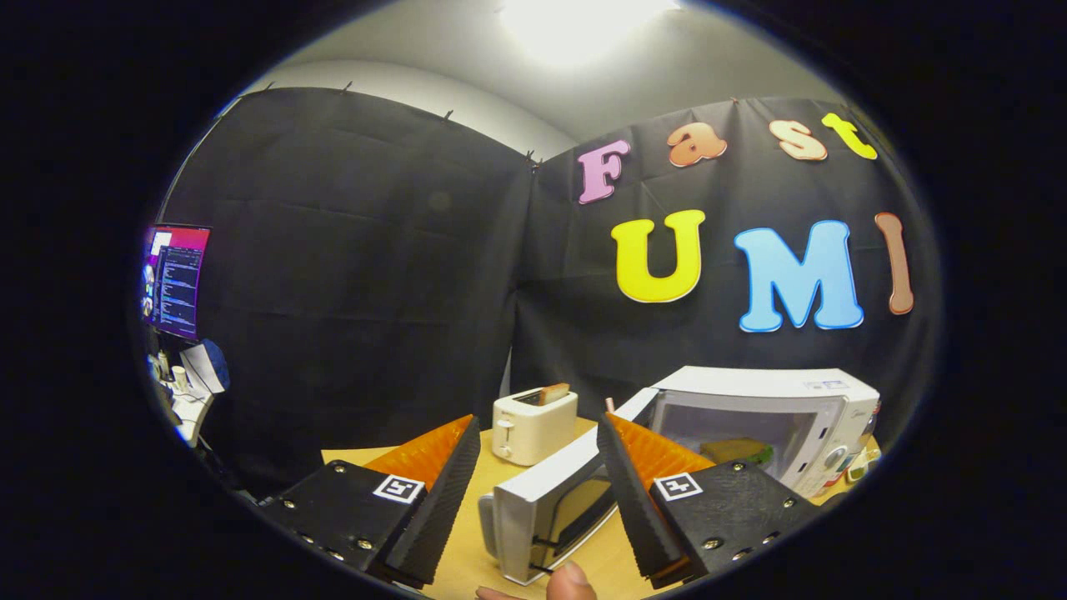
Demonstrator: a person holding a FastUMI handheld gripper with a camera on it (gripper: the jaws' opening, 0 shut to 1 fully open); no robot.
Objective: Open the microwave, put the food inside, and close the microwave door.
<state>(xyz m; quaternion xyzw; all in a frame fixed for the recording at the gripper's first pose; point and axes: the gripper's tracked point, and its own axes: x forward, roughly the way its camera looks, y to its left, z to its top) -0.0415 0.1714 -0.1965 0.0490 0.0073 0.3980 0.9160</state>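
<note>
A white microwave (796,400) stands on the wooden table beyond my right finger. Its door (546,500) is swung wide open and reaches toward me, its free edge lying between my two fingers. Inside the cavity lies the food (735,451), a sandwich-like piece with a green layer. My gripper (533,475) is open, fingers apart on either side of the door's edge, pressing on nothing. A person's fingertip (569,581) shows just below the door's handle edge.
A white toaster (533,427) with a slice of bread in its slot stands on the table beyond the fingers, left of the microwave. Off the table to the far left are a lit monitor (175,279) and a cluttered desk.
</note>
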